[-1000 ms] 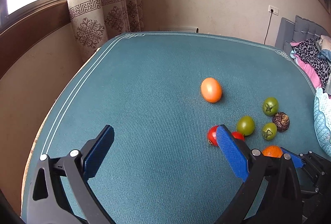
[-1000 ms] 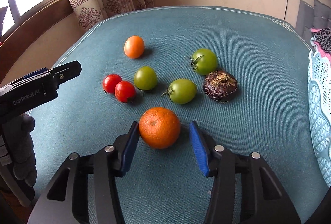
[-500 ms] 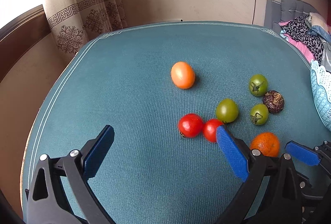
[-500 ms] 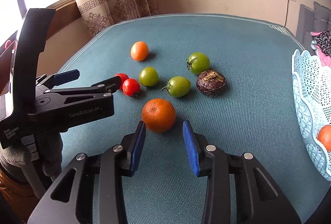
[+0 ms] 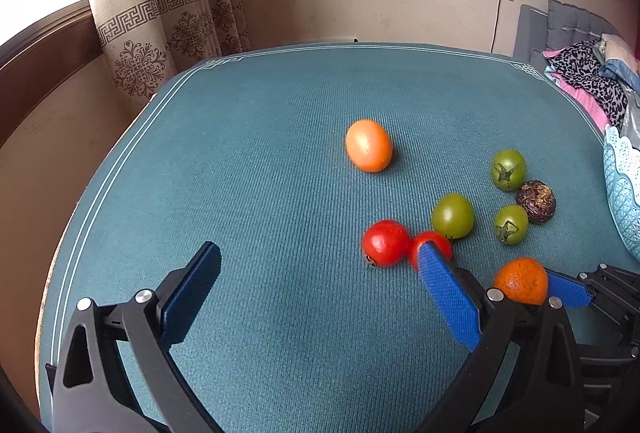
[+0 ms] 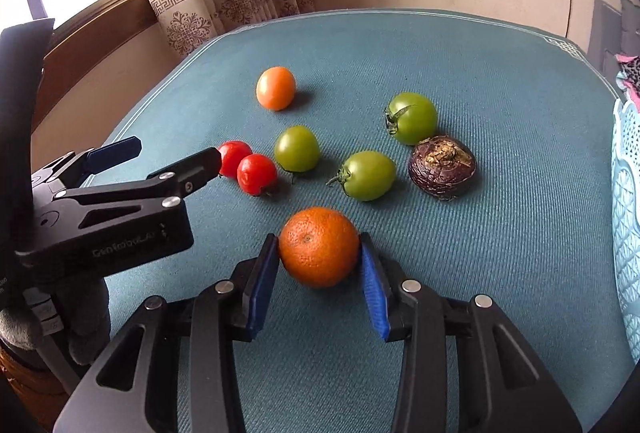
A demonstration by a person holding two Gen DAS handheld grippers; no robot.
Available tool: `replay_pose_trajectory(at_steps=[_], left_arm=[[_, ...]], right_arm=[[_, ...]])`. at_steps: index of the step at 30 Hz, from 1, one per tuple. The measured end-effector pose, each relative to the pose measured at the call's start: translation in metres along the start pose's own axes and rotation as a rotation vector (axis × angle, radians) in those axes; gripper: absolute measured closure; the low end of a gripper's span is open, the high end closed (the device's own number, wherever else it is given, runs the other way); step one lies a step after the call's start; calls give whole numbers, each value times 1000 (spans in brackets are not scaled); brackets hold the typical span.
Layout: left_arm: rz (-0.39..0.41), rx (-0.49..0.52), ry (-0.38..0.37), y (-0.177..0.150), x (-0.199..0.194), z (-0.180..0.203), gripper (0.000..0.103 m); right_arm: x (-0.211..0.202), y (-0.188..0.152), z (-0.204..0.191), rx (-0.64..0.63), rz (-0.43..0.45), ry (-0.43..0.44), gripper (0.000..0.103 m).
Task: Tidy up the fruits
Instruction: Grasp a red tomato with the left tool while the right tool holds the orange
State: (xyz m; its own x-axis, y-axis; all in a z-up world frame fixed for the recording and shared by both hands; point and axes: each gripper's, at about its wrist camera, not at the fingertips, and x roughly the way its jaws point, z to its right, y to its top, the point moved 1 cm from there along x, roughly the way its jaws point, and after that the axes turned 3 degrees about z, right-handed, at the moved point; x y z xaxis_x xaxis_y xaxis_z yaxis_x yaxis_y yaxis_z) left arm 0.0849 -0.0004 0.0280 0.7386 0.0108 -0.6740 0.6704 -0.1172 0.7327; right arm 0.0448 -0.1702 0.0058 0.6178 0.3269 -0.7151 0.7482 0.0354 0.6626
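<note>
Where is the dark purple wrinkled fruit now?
In the right wrist view the dark purple fruit lies on the teal table, right of centre, just below one green tomato and right of another green tomato.

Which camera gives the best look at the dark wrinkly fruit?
The right wrist view: the dark wrinkly fruit appears large and unobstructed there, its rough tan top clear, beside a green tomato. The left wrist view shows it whole too, but small and far right.

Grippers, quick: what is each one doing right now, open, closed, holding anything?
Left tool: open, holding nothing, above the table.
Right tool: closed on the orange, a pad touching each side; the orange rests on the table.
</note>
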Motion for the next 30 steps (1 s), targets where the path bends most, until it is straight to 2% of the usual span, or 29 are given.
replay_pose_trajectory(at_steps=[3, 10, 17, 23, 27, 30], left_arm=[[-7, 18, -18, -2, 3, 6, 4], [-7, 37, -44, 1, 10, 13, 15], [-24, -2, -91, 5, 13, 11, 18], [-30, -17, -41, 2, 18, -3, 18], [-37, -18, 23, -1, 20, -13, 18], [-41, -35, 27, -1, 21, -20, 18]], right_arm=[[4, 0, -1, -7, 1, 2, 61], [-4, -4, 0, -10, 1, 24, 64], [-14, -14, 4, 3, 19, 22, 64], [-17, -17, 7, 17, 25, 30, 64], [-18, -18, 9, 27, 30, 36, 64], [-20, -19, 10, 34, 34, 41, 64]])
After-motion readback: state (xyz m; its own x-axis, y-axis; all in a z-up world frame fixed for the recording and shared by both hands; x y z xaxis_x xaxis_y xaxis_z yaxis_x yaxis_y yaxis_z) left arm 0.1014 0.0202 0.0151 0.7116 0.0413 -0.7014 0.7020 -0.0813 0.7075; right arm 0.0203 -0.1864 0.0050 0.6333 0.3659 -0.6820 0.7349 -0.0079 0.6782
